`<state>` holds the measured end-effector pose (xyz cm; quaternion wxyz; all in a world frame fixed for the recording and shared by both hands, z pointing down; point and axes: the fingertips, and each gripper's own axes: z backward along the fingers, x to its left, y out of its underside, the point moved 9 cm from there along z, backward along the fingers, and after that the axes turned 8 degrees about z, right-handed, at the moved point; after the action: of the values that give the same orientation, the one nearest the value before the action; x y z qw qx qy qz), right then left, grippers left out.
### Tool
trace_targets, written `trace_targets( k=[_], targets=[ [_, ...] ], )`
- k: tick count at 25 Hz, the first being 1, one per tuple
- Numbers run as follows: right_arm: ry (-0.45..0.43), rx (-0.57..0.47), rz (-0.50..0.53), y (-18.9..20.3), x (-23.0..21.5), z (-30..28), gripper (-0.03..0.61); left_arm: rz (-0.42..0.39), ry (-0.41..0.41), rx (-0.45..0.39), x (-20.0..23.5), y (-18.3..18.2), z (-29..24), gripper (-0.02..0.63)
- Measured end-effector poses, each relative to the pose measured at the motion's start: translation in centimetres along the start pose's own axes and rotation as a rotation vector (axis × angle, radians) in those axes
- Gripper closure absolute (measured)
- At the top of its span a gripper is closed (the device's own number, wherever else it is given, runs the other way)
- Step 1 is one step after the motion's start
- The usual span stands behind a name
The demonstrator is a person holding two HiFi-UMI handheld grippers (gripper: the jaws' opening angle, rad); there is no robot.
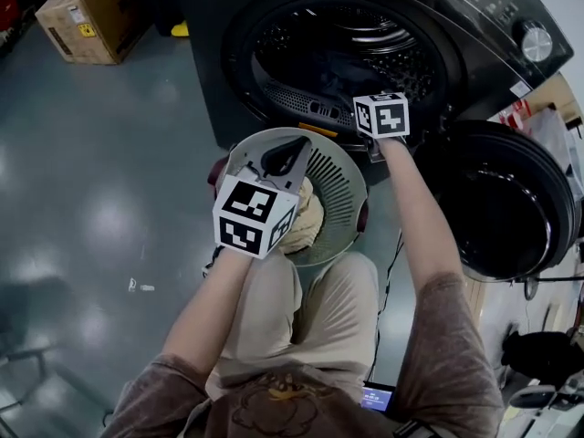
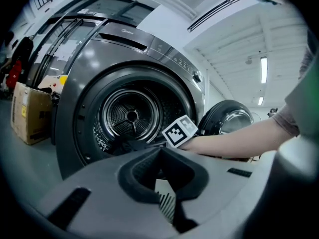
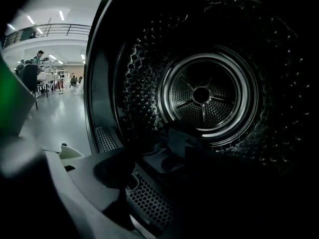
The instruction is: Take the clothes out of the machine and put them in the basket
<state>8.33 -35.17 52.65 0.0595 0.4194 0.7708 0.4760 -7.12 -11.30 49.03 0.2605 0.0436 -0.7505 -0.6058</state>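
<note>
Dark clothes [image 3: 172, 141], possibly two pieces, blur into the shadowed drum [image 3: 144, 83]. The left gripper [image 1: 285, 158] covers part of the basket [image 1: 342, 199]; the frame crops a cardboard box [image 1: 91, 12].

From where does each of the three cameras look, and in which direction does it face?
Right gripper view: rides on the right gripper, facing into the drum at dark clothes; only its own jaws show.
Left gripper view: rides on the left gripper, facing the open machine; its jaws and the right forearm show.
Head view: on the person's head, facing steeply down at the basket; the left arm, right forearm and lap show.
Shared: head and left gripper views both show the right gripper's marker cube.
</note>
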Motion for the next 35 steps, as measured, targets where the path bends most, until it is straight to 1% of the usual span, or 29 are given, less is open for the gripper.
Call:
trace_targets(
  k=[3, 10, 13, 15, 18, 20, 21, 22, 25, 28, 32, 35],
  targets=[
    [0.0, 0.063, 0.015, 0.5, -0.7, -2.0, 0.256, 0.011, 0.008, 0.0, 0.2, 0.2, -0.3, 0.609],
    [-0.033, 0.195, 0.058, 1.1, -1.1, -6.1, 0.255, 0.017, 0.042, 0.008, 0.2, 0.3, -1.2, 0.609],
    [-0.023, 0.24, 0.074, 1.3, -1.3, -7.1, 0.293, 0.033, 0.033, 0.0, 0.6, 0.3, -1.0, 0.609],
    [-0.016, 0.269, 0.097, 1.3, -1.3, -7.5, 0.331, 0.042, 0.025, -0.003, 0.9, 0.3, -1.0, 0.609],
    [0.004, 0.295, 0.156, 1.4, -1.0, -7.6, 0.408, 0.042, 0.025, 0.002, 0.8, 0.4, -1.1, 0.609],
    [0.034, 0.289, 0.199, 1.5, -1.1, -7.3, 0.483, 0.042, 0.025, 0.002, 0.7, 0.4, -1.2, 0.609],
    [0.046, 0.28, 0.207, 1.5, -1.1, -7.1, 0.531, 0.042, 0.02, 0.001, 0.7, 0.4, -1.1, 0.609],
    [0.049, 0.268, 0.2, 1.4, -1.2, -6.9, 0.558, 0.044, 0.016, 0.001, 0.7, 0.4, -1.1, 0.609],
    [0.024, 0.234, 0.125, 1.1, -1.4, -6.1, 0.566, 0.043, 0.009, 0.005, 0.8, 0.5, -1.1, 0.609],
    [0.02, 0.19, 0.093, 0.5, -1.4, -4.8, 0.568, 0.039, 0.008, 0.011, 0.8, 0.6, -1.2, 0.609],
    [0.016, 0.091, 0.049, -1.0, -1.4, -1.9, 0.569, 0.034, -0.005, 0.012, 0.9, 0.7, -1.1, 0.609],
    [-0.006, 0.004, 0.02, -2.1, -1.1, 1.2, 0.569, 0.026, -0.015, 0.019, 0.9, 0.8, -1.1, 0.609]
  ],
)
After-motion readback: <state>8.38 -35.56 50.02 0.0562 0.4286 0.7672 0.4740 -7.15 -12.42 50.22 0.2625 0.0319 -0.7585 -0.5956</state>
